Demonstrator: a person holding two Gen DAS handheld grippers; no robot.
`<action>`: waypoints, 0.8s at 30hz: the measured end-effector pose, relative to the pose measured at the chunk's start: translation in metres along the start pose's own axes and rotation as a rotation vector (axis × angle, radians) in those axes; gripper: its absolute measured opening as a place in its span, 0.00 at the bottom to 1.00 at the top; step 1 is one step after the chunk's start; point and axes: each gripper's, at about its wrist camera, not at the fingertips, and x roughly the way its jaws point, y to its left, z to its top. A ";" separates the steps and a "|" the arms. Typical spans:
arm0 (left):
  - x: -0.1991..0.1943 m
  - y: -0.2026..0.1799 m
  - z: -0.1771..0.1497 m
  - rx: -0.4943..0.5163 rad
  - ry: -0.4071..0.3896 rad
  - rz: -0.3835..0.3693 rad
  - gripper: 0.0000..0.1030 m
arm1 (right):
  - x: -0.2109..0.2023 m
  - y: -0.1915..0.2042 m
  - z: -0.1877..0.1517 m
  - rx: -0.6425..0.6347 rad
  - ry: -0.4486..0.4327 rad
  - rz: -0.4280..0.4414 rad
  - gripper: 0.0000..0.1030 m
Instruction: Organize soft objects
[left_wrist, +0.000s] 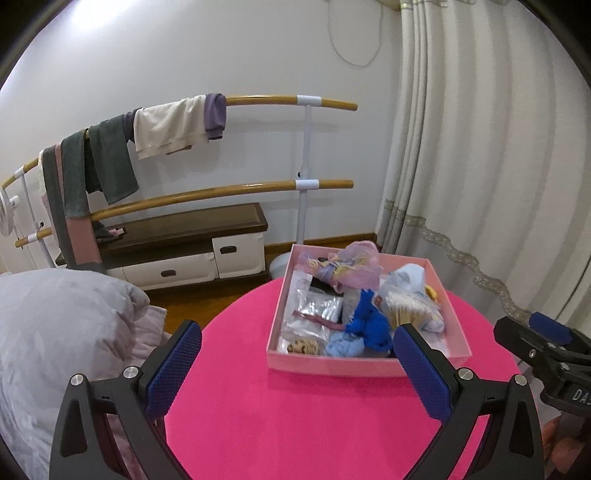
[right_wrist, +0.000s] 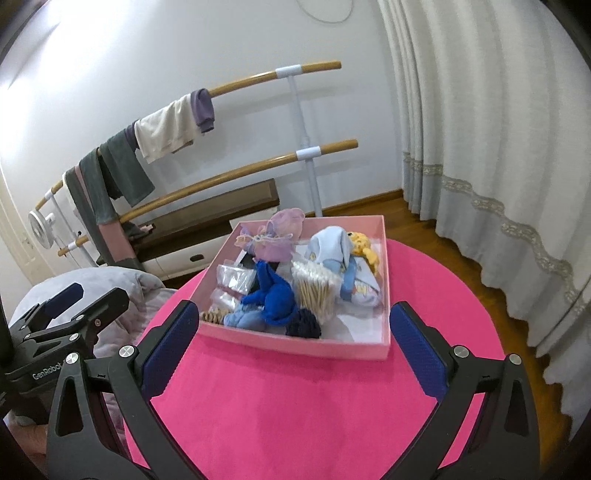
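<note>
My left gripper (left_wrist: 297, 354) hovers above round pink surface (left_wrist: 295, 424), jaws wide, nothing between them. My right gripper (right_wrist: 293, 338) likewise, jaws wide, empty, just short of pink box (right_wrist: 295, 341). Box sits on far half of surface, packed: royal-blue soft toy (right_wrist: 275, 295) at centre, light-blue cloth (right_wrist: 242, 318) and dark knitted piece (right_wrist: 304, 323) against near wall, cotton swabs (right_wrist: 316, 291) beside toy, lilac organza pouch (right_wrist: 277, 238) at back, baby garment (right_wrist: 338, 254) at right.
</note>
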 end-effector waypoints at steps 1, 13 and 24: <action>-0.008 0.000 -0.006 0.000 -0.002 -0.001 1.00 | -0.004 0.001 -0.004 0.001 -0.003 -0.002 1.00; -0.098 0.009 -0.069 -0.016 -0.017 0.010 1.00 | -0.059 0.014 -0.058 0.003 -0.059 -0.047 1.00; -0.145 0.029 -0.111 -0.037 -0.001 0.037 1.00 | -0.072 0.035 -0.099 -0.006 -0.053 -0.057 1.00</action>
